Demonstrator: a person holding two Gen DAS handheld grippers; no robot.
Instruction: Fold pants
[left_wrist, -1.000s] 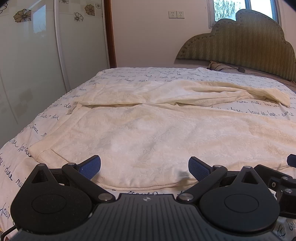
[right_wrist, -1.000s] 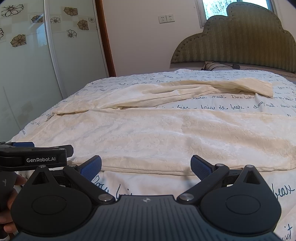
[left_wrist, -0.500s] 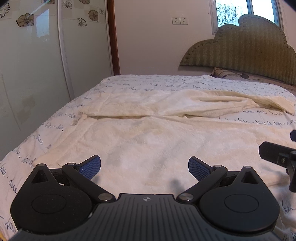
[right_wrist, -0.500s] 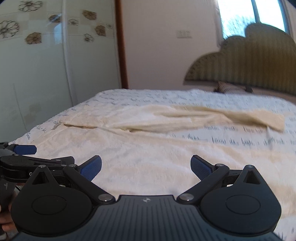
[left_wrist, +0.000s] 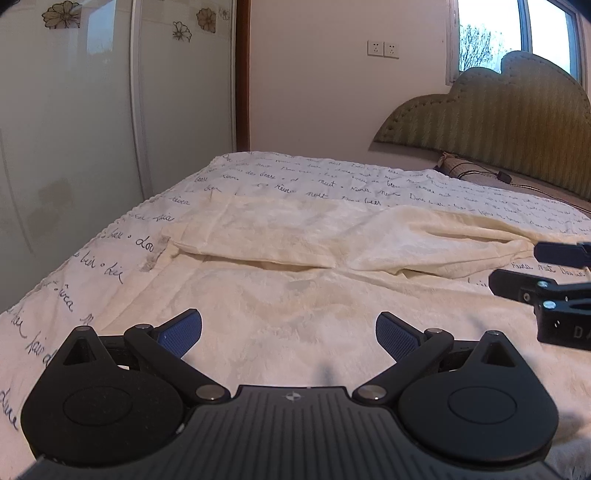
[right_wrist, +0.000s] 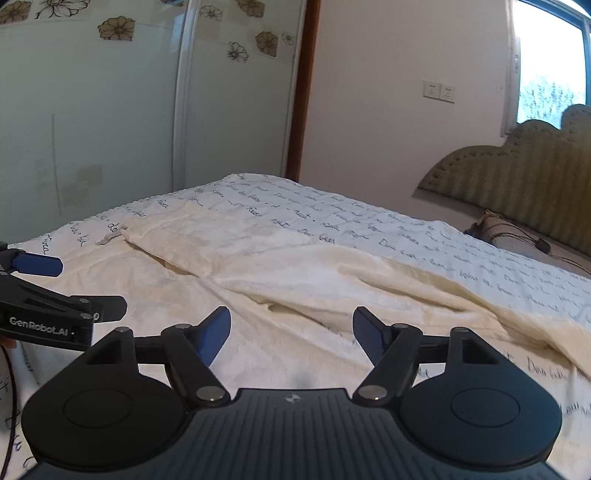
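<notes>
Cream pants (left_wrist: 295, 302) (right_wrist: 295, 280) lie spread flat across the bed, one leg stretching toward the headboard, the other nearer me. My left gripper (left_wrist: 289, 332) hovers over the near leg, open, nothing between its blue pads. My right gripper (right_wrist: 291, 334) hangs above the fabric where the two legs meet; its jaws are closing, still apart, with nothing between them. Each gripper shows in the other's view: the right one (left_wrist: 546, 288) at the right edge, the left one (right_wrist: 44, 295) at the left edge.
The bed wears a white cover with dark handwriting print (left_wrist: 332, 181). A green padded headboard (left_wrist: 491, 122) and a pillow (right_wrist: 517, 236) sit at the far right. Frosted wardrobe doors (right_wrist: 92, 129) stand along the bed's left side.
Both grippers moved forward and up over the pants, swinging left toward the wardrobe. The right one rolled and its jaws narrowed. The left one stayed wide open.
</notes>
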